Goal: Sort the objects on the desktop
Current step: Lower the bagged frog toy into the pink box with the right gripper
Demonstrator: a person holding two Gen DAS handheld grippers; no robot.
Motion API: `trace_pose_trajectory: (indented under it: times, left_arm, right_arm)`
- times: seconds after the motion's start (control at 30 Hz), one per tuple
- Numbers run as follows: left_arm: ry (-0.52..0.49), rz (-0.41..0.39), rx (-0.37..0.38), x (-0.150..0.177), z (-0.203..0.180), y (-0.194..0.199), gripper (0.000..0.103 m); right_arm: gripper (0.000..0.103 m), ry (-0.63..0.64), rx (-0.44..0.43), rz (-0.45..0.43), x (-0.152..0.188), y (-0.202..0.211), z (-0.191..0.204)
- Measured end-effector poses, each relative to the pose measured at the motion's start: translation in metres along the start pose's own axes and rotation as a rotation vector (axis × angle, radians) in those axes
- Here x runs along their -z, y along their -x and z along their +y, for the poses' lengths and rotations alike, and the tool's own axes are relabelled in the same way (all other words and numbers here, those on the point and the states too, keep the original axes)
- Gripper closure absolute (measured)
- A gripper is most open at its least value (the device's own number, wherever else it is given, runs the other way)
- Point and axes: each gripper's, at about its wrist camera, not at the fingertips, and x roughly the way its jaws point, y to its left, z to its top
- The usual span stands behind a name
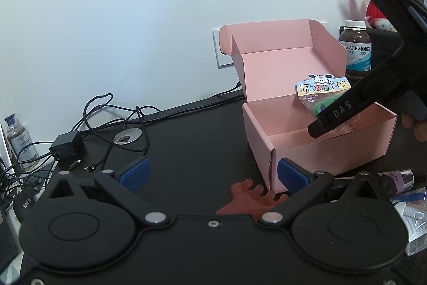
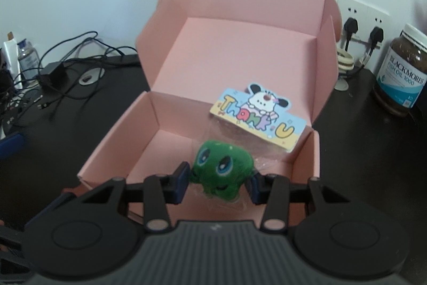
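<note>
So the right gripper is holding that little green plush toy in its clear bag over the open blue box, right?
Almost, but the box is pink, not blue, as the right wrist view shows. The rest stands: the right gripper is shut on the green plush toy in its clear bag, over the open box.

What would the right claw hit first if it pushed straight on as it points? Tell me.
Most likely the floor of the pink box. The right claw, shut on the bagged green plush toy, points down into the open box; the toy would probably touch first, though depth is unclear.
</note>
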Motion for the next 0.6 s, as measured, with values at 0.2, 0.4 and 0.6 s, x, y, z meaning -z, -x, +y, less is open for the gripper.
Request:
trace_pose_trajectory:
  times: [0.2, 0.4, 0.6]
  left_arm:
    - [0.004, -0.013, -0.002, -0.001, 0.001, 0.002, 0.000]
    - [0.010, -0.004, -0.002, -0.001, 0.002, 0.001, 0.000]
    - [0.012, -0.006, -0.002, -0.001, 0.002, 0.001, 0.000]
  right_arm:
    - [0.067, -0.013, 0.001, 0.035, 0.000, -0.007, -0.005]
    - [0.067, -0.023, -0.006, 0.070, -0.001, -0.012, -0.005]
    - [0.068, -0.048, -0.011, 0.110, -0.002, -0.016, -0.006]
